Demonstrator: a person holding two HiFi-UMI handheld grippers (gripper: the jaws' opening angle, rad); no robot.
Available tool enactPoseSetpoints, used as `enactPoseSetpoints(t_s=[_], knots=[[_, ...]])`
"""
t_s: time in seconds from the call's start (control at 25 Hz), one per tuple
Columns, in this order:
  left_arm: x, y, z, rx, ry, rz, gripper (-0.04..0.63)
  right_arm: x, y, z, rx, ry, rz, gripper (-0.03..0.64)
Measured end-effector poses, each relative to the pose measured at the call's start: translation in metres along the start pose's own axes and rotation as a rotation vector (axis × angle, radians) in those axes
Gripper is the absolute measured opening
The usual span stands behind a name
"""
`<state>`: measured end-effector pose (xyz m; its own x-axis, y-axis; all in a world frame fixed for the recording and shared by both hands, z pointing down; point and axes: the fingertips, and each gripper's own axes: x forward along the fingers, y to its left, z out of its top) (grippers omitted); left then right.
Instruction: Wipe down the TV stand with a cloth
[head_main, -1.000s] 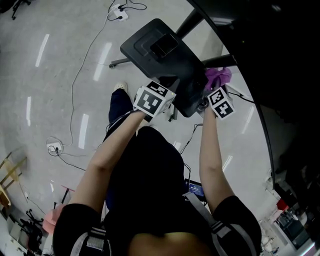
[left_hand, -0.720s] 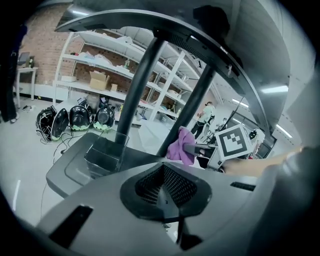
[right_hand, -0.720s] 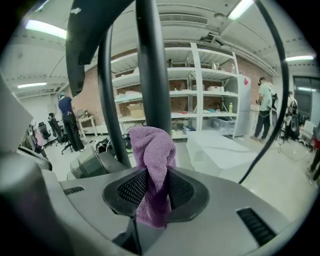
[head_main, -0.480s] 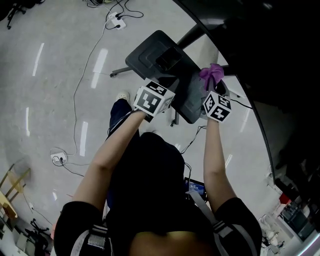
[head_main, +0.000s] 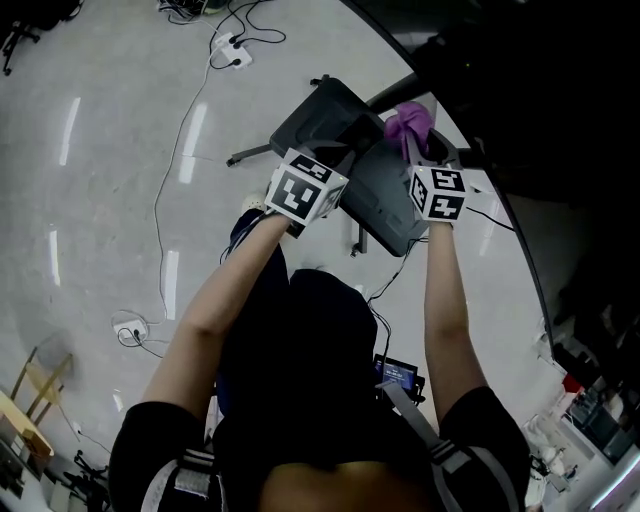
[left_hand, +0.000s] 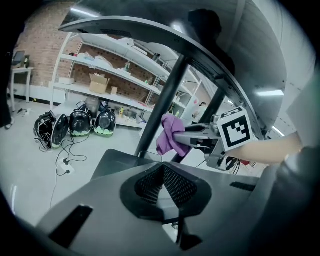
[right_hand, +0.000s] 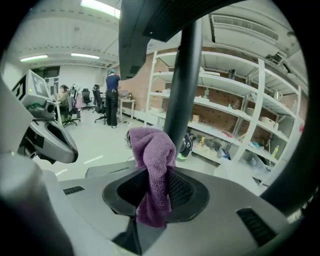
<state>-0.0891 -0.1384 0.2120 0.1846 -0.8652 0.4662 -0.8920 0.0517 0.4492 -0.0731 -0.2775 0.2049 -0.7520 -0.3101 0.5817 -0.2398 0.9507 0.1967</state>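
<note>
The black TV stand base (head_main: 312, 118) lies on the floor below me, and its dark pole (head_main: 392, 88) rises to the big TV (head_main: 520, 90) at the upper right. My right gripper (head_main: 417, 150) is shut on a purple cloth (head_main: 410, 124), which it holds up close beside the pole. In the right gripper view the cloth (right_hand: 152, 170) hangs down between the jaws, in front of the pole (right_hand: 181, 85). My left gripper (head_main: 340, 182) hovers over the base to the left, jaws together with nothing in them. From the left gripper view, the right gripper (left_hand: 176, 141) and cloth (left_hand: 169, 134) show beside the pole (left_hand: 161, 107).
Cables and a power strip (head_main: 236, 50) lie on the grey floor at the far left. Metal shelving (left_hand: 100, 75) with boxes stands behind the stand, with round helmet-like items (left_hand: 75, 122) at its foot. People (right_hand: 112, 99) and office chairs are far off.
The right gripper has carried the cloth away from me and leftward, from the base's right edge to beside the pole. The left gripper has kept its place.
</note>
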Motion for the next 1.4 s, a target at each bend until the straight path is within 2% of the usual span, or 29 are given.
enactPoseSetpoints(t_s=[0.16, 0.28, 0.44, 0.64, 0.76, 0.84, 1.04, 1.24, 1.4], knots=[[-0.01, 0.025, 0.003, 0.006, 0.021, -0.009, 0.006, 0.028, 0.024, 0.021, -0.102, 0.063, 0.046, 0.112], [-0.015, 0.043, 0.002, 0.019, 0.037, -0.015, 0.006, 0.051, 0.043, 0.033, -0.224, 0.122, 0.088, 0.112], [-0.016, 0.067, 0.002, 0.02, 0.057, -0.027, 0.006, 0.087, 0.074, 0.045, -0.358, 0.227, 0.181, 0.112], [-0.001, 0.093, 0.005, 0.036, 0.087, -0.043, 0.006, 0.132, 0.089, 0.034, -0.451, 0.377, 0.278, 0.112], [0.006, 0.108, 0.007, 0.041, 0.101, -0.038, 0.006, 0.147, 0.094, 0.023, -0.431, 0.438, 0.324, 0.112], [0.011, 0.117, 0.008, 0.049, 0.111, -0.04, 0.006, 0.154, 0.096, 0.016, -0.417, 0.472, 0.322, 0.112], [0.016, 0.128, 0.004, 0.044, 0.138, -0.05, 0.006, 0.171, 0.094, 0.008, -0.45, 0.547, 0.236, 0.112], [0.018, 0.13, -0.003, 0.048, 0.153, -0.058, 0.006, 0.177, 0.094, -0.016, -0.51, 0.672, 0.232, 0.112], [0.02, 0.126, -0.006, 0.052, 0.162, -0.07, 0.006, 0.165, 0.082, -0.027, -0.479, 0.73, 0.196, 0.112]])
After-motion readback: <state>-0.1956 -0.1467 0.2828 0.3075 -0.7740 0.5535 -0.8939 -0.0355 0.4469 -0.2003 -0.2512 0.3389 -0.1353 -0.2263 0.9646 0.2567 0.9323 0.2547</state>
